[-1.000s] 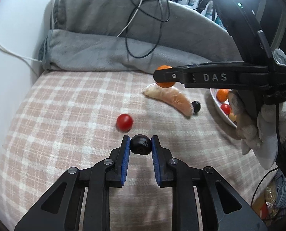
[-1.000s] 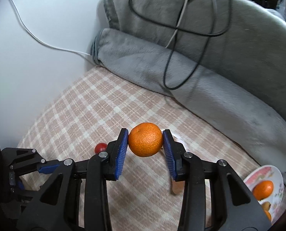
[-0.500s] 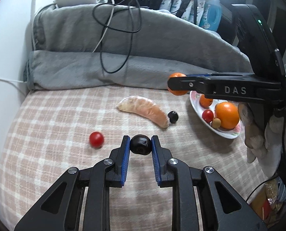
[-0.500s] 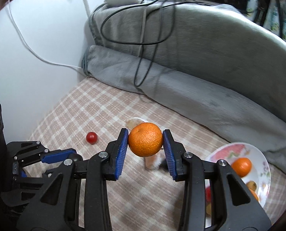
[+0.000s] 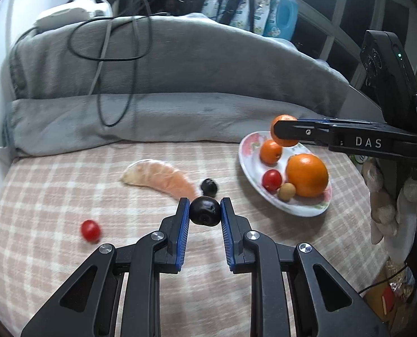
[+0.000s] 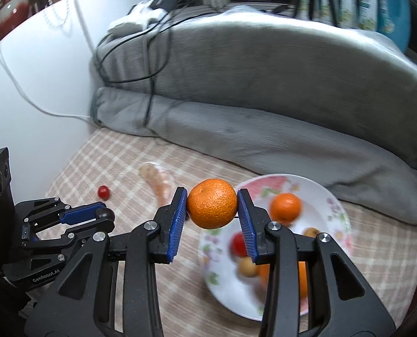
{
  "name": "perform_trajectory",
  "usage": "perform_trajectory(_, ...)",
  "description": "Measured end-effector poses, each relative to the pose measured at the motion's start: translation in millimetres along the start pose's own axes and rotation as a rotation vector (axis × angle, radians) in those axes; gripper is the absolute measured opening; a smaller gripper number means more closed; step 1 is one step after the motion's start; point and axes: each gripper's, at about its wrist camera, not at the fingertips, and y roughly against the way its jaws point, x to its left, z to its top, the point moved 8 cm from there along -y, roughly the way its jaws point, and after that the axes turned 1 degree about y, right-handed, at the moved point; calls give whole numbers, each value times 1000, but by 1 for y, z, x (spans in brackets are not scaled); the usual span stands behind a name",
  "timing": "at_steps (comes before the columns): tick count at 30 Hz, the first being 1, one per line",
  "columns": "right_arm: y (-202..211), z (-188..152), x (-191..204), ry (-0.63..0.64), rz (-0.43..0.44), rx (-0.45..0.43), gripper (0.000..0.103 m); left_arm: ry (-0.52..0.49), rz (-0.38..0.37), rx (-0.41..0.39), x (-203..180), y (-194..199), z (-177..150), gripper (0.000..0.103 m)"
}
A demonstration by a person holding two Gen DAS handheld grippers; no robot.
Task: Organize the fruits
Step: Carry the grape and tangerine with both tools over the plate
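While both hands carry fruit toward the plate (image 5: 247,165), we are in the delivery step of the sorting. Our right gripper (image 6: 212,207) is clamped on a tangerine (image 6: 212,207), its blue pads pressed against both sides, and in the right wrist view the fruit hangs over the plate's near-left rim. Our left gripper (image 5: 204,211) is squeezed tight on a dark grape (image 5: 204,211), held above the checked blanket (image 5: 54,191) and to the left of the plate.

On the plate lie a small orange (image 5: 271,151), a big orange (image 5: 306,175), a red tomato (image 5: 271,179) and a small tan fruit (image 5: 287,191). Left of the plate, on the blanket, remain a peeled pomelo wedge (image 5: 160,177), a second dark grape (image 5: 209,186) just beside its tip, and farther left a cherry tomato (image 5: 90,230).

Next, we judge, the tangerine needs lowering onto a bare spot of the plate (the far-left part looks freest) before the pads let go, so it does not roll off. Then the held grape should follow into a gap beside the fruits already there, with the two grippers kept from crowding each other over the plate.
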Motion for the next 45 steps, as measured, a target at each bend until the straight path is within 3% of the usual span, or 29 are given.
perform_trajectory(22, 15, -14, -102, -162, -89, -3, 38, -83, -83, 23, -71, -38, 21, 21)
perform_trajectory(45, 1, -28, -122, -202, -69, 34, 39, -133, -104, 66, -102, -64, 20, 21)
